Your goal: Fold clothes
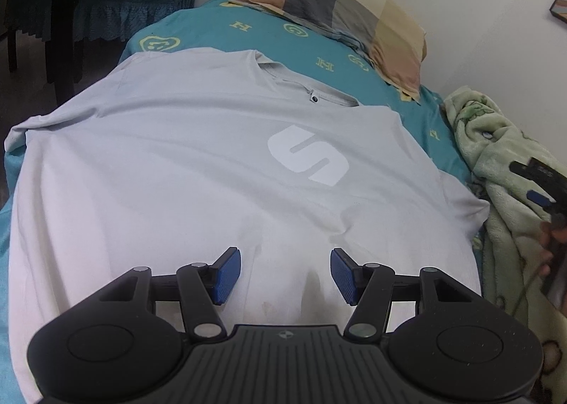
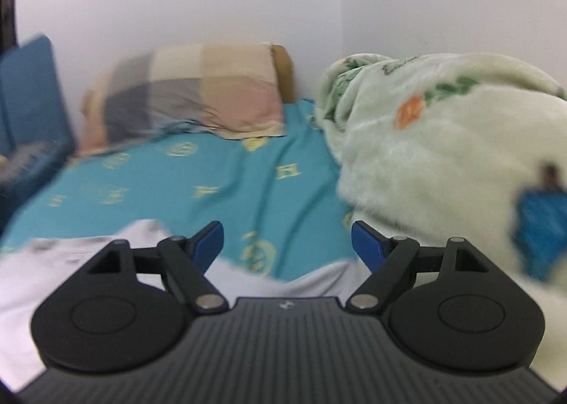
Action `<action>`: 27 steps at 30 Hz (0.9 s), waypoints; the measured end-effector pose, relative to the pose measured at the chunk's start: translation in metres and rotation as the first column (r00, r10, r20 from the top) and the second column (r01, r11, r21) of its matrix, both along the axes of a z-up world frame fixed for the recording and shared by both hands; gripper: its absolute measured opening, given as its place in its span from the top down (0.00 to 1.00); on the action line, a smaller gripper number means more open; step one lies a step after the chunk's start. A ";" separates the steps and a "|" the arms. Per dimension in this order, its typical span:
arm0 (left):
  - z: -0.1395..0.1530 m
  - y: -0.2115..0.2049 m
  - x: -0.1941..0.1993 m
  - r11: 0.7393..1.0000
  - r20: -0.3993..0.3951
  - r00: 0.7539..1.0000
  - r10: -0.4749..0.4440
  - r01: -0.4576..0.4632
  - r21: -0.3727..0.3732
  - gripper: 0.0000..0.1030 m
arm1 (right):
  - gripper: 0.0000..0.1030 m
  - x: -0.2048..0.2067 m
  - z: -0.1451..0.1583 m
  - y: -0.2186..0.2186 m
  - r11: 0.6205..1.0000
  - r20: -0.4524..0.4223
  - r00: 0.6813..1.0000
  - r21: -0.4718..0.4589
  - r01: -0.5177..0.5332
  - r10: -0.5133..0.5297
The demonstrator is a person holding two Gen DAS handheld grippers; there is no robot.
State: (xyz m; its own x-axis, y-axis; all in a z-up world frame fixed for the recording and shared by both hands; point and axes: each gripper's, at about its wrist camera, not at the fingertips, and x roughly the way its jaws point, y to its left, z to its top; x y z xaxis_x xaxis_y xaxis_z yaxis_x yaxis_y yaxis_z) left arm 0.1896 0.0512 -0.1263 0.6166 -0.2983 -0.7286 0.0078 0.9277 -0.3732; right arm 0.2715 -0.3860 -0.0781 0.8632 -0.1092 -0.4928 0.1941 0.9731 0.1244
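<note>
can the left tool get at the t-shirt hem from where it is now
Probably yes: the left tool is open right over the grey t-shirt, nothing lying between.

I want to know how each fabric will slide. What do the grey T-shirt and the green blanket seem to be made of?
Grey T-shirt: probably thin cotton-like knit, matte, with soft shallow creases and a smooth white printed logo. Green blanket: likely plush fleece, with fuzzy pile and thick rounded folds.
</note>
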 end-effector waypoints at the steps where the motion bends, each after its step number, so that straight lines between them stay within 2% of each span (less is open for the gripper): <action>1: 0.003 0.001 -0.002 1.000 0.004 1.000 -0.003 0.003 0.001 0.43 | 0.21 -0.018 0.004 0.005 1.000 -0.010 1.000 0.019 -0.009 0.009; 6: 0.015 0.004 -0.015 0.999 0.011 1.000 -0.024 0.023 0.040 0.43 | 0.22 -0.117 0.003 0.041 0.990 -0.143 0.983 0.101 -0.098 0.112; 10: 0.027 0.006 -0.032 0.995 0.007 0.999 -0.053 0.052 0.082 0.43 | 0.22 -0.179 -0.007 0.068 0.958 -0.215 0.950 0.222 -0.181 0.229; 13: 0.036 0.013 -0.047 0.990 -0.004 0.999 -0.051 0.051 0.128 0.43 | 0.22 -0.208 -0.022 0.087 0.925 -0.248 0.915 0.292 -0.243 0.319; 16: 0.045 0.020 -0.062 0.982 -0.023 0.998 -0.052 0.055 0.178 0.43 | 0.22 -0.216 -0.038 0.107 0.915 -0.333 0.867 0.293 -0.278 0.371; 17: 0.046 0.022 -0.067 0.977 -0.048 0.997 -0.061 0.069 0.202 0.43 | 0.22 -0.217 -0.041 0.113 0.911 -0.356 0.849 0.282 -0.301 0.391; 18: 0.047 0.025 -0.072 0.972 -0.077 0.995 -0.067 0.082 0.221 0.43 | 0.22 -0.217 -0.041 0.118 0.911 -0.359 0.844 0.263 -0.318 0.398; 22: 0.049 0.039 -0.092 0.953 -0.211 0.975 -0.074 0.131 0.272 0.43 | 0.22 -0.216 -0.039 0.118 0.900 -0.344 0.837 0.257 -0.351 0.425; 25: 0.047 0.055 -0.111 0.917 -0.298 0.952 -0.067 0.176 0.358 0.43 | 0.22 -0.210 -0.040 0.107 0.898 -0.330 0.846 0.289 -0.331 0.418; 27: 0.042 0.069 -0.121 0.905 -0.368 0.929 -0.043 0.193 0.380 0.43 | 0.22 -0.205 -0.043 0.100 0.895 -0.329 0.849 0.318 -0.311 0.412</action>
